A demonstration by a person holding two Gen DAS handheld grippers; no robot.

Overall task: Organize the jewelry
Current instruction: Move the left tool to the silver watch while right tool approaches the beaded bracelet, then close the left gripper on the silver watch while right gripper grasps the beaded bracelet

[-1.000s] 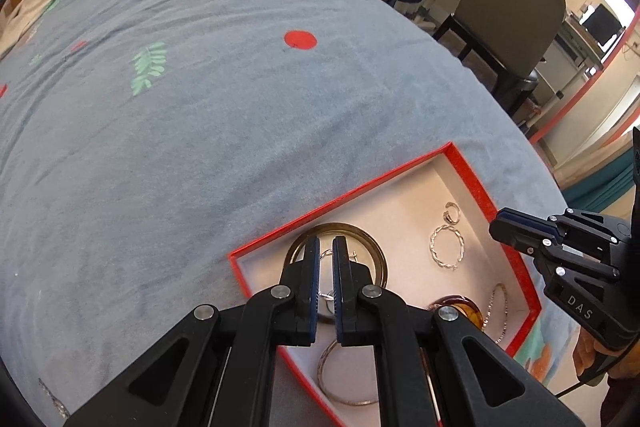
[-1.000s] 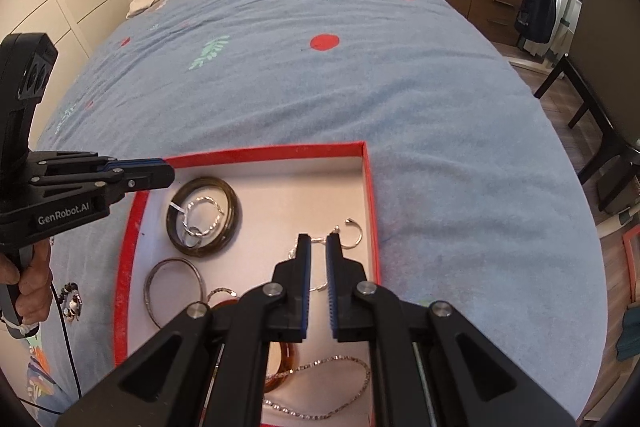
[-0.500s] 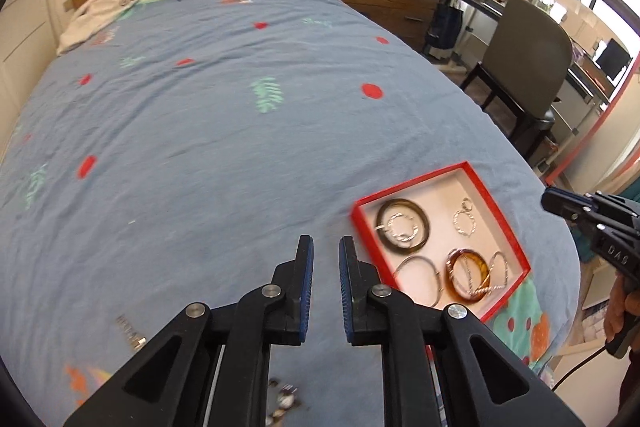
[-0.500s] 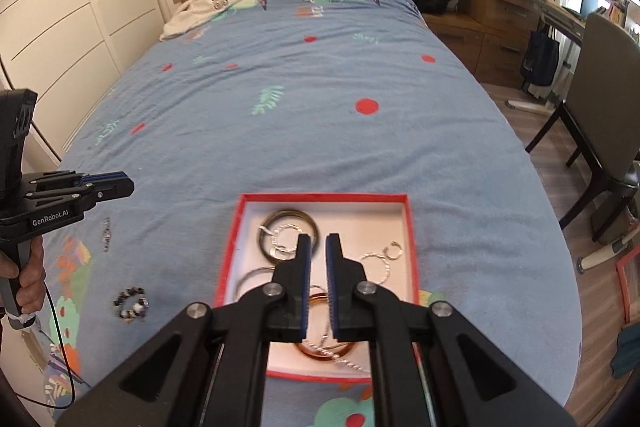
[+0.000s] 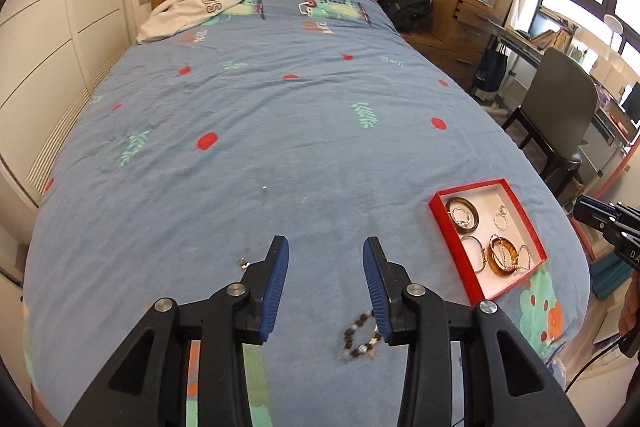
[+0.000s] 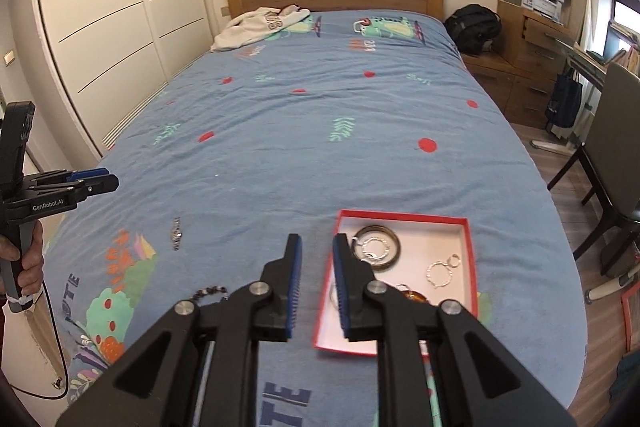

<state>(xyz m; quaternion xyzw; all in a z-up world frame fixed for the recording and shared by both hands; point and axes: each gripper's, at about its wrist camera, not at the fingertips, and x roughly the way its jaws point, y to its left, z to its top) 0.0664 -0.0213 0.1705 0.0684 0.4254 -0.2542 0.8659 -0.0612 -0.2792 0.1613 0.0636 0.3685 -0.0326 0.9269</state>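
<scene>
Both grippers lifted away from red box, jaws opening, empty

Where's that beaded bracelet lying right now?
The beaded bracelet lies loose on the blue bedspread near the foot of the bed, outside the red tray and to its left, just below the open left gripper.

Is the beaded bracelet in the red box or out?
Out. The beaded bracelet lies on the blue bedspread, left of the red box.
</scene>
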